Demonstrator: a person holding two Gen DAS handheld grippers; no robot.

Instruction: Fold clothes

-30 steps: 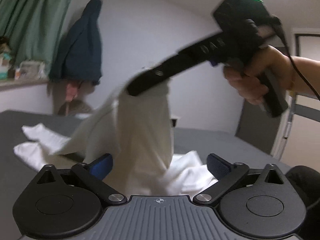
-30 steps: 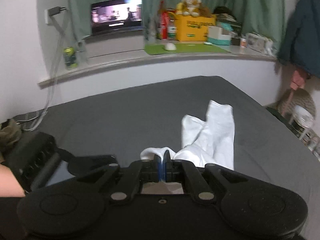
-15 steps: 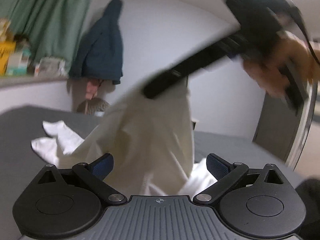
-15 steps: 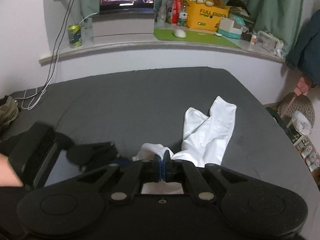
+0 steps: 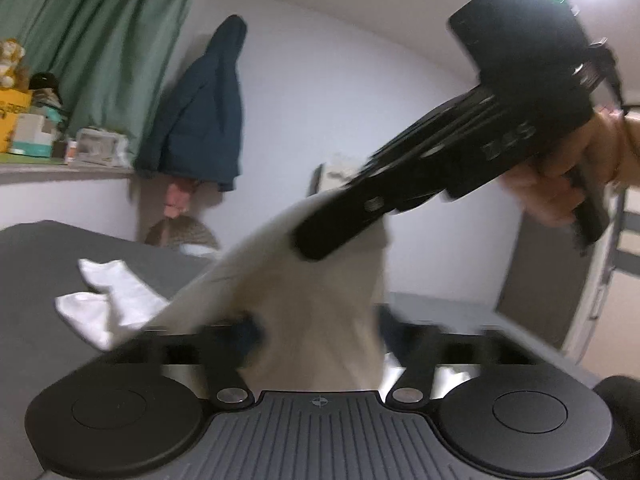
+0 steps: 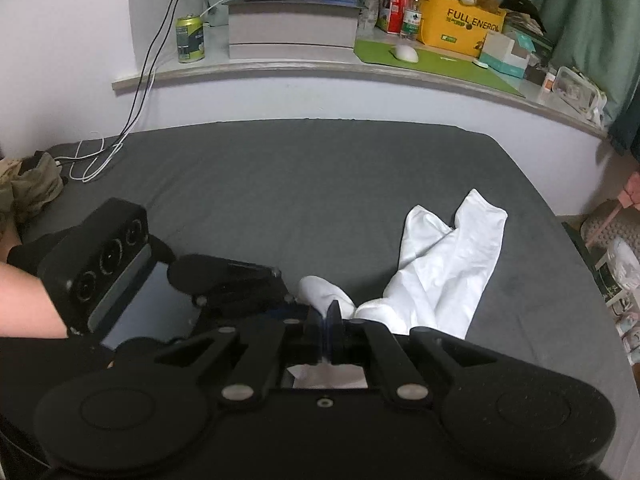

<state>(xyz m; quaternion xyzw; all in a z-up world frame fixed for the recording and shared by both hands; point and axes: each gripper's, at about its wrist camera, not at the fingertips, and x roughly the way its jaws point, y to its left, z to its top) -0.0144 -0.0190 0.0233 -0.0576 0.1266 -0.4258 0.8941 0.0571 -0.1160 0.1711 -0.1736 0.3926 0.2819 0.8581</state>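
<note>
Grey bed [image 6: 320, 184] fills the middle of the room, and a white garment [image 5: 304, 312] is held up above it, no fold yet being seen in it. Its top is clamped in the right gripper [image 6: 329, 316], whose fingers are clenched on a bunch of white cloth, while the rest hangs down, with a part trailing flat across the bed towards the far right corner [image 6: 452, 256]. Lower down, the hanging cloth passes between the fingers of the left gripper [image 5: 316, 332], which have just been closing around it; because of blur, it cannot be told whether the pads already press on it. The task is judged to be at an early stage: the garment is being taken by a second point, and spreading, folding and laying down are all left to be done. Plenty of bare bed is offered ahead and to the left. Room is limited by the right edge of the bed, by the ledge [image 6: 360, 68] behind it, and by cables [image 6: 100, 160] and a crumpled cloth [image 6: 32, 184] at the far left corner.
</note>
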